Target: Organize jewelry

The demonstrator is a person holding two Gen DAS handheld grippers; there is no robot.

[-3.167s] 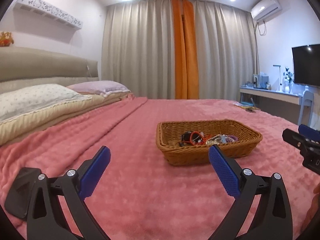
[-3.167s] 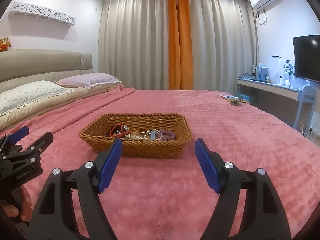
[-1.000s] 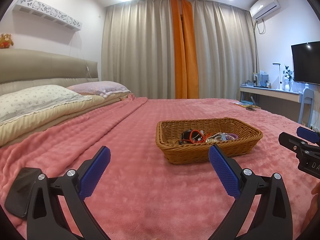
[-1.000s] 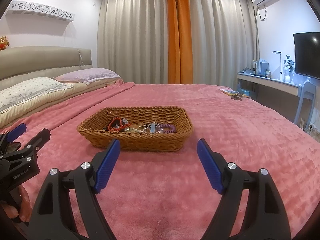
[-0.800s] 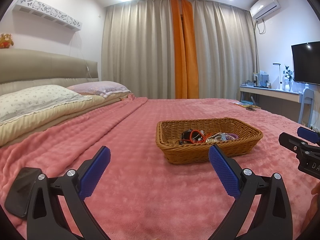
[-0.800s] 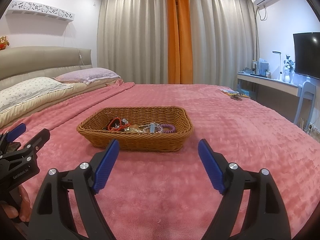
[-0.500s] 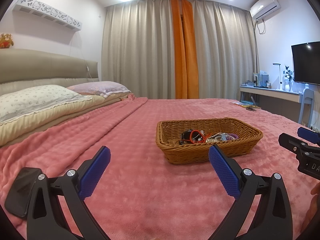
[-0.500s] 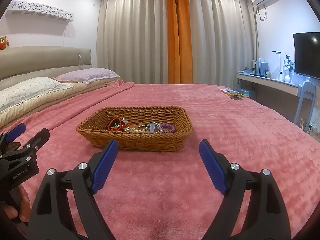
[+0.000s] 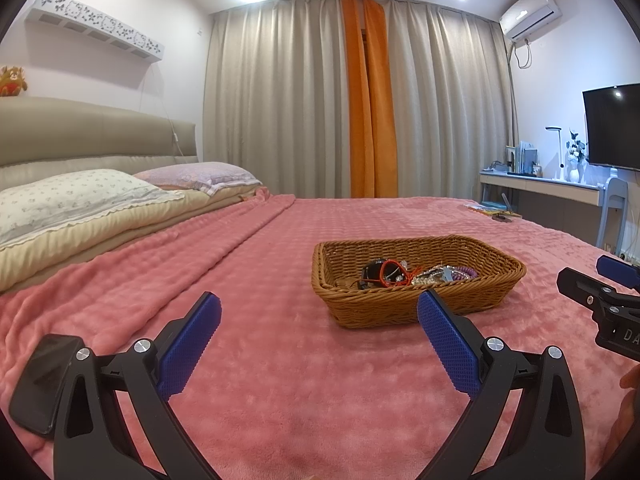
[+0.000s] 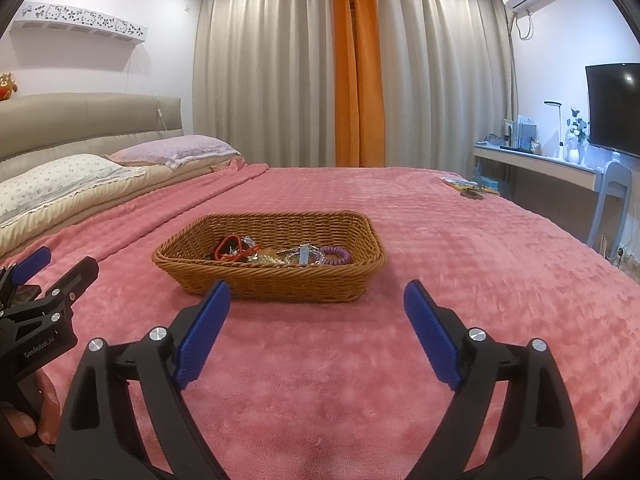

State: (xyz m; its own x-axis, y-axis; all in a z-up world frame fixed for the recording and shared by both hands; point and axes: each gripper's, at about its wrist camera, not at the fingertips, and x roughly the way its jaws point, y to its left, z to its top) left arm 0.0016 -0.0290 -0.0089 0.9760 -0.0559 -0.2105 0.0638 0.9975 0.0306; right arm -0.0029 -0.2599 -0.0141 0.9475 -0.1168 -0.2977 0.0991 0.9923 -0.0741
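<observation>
A brown wicker basket (image 9: 416,308) (image 10: 280,284) sits on the pink bedspread. It holds a tangle of jewelry: a red cord bracelet (image 9: 390,274) (image 10: 230,250), a purple coil band (image 10: 336,255) and pale bead pieces (image 9: 434,278). My left gripper (image 9: 319,312) is open and empty, low over the bed, short of the basket and to its left. My right gripper (image 10: 317,300) is open and empty, just in front of the basket's near wall.
A black phone (image 9: 44,384) lies on the bedspread at the near left. Pillows (image 9: 80,200) are at the left by the headboard. Small items (image 10: 468,188) lie at the far right bed edge. A desk, chair and TV (image 10: 612,108) stand on the right.
The right gripper has opened slightly wider and edged closer to the basket. The left gripper has hardly moved.
</observation>
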